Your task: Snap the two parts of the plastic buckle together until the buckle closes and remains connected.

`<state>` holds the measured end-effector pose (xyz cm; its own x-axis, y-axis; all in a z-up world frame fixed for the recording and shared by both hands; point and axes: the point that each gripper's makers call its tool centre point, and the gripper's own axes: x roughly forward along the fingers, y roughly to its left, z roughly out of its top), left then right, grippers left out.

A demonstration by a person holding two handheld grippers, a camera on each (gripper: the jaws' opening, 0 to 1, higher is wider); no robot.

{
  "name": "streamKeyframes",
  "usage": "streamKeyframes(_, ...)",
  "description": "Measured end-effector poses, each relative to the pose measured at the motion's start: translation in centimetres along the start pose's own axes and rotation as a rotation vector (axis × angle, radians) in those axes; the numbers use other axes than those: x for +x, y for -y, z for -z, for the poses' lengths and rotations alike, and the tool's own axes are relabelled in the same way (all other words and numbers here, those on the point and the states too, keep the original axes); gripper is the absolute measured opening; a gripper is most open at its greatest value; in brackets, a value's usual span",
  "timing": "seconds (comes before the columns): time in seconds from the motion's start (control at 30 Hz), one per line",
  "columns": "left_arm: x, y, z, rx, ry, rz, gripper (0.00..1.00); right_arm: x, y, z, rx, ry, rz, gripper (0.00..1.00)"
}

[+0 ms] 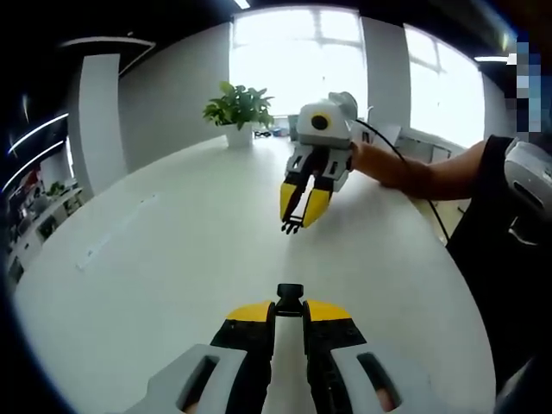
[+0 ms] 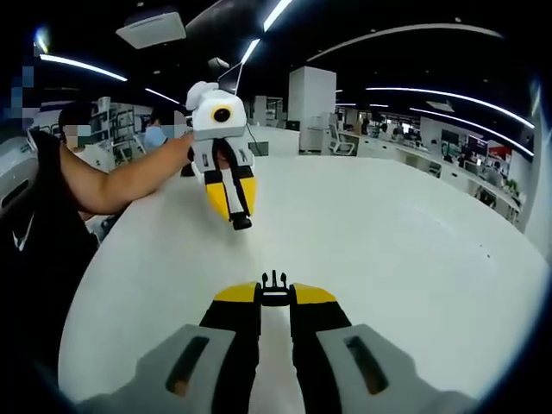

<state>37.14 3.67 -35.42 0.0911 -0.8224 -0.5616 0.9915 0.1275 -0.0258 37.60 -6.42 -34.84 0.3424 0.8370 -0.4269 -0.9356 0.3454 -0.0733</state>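
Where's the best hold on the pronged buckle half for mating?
Probably its rear end, approached from behind. The pronged half sits that way in the right gripper now: the jaws clamp its back and the prongs project free past the tips, toward the other half.

No text, label, brand, number or sign can be read in either view. The far shelves and desks are too small and blurred to show any lettering.
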Motion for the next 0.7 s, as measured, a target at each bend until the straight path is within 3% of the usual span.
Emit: streamKeyframes(0.7, 0.31, 0.11, 0.67, 0.002, -0.026, 0.008, 0.11, 0.27, -0.37, 0.69, -0.004, -0.026, -0.014, 0.12)
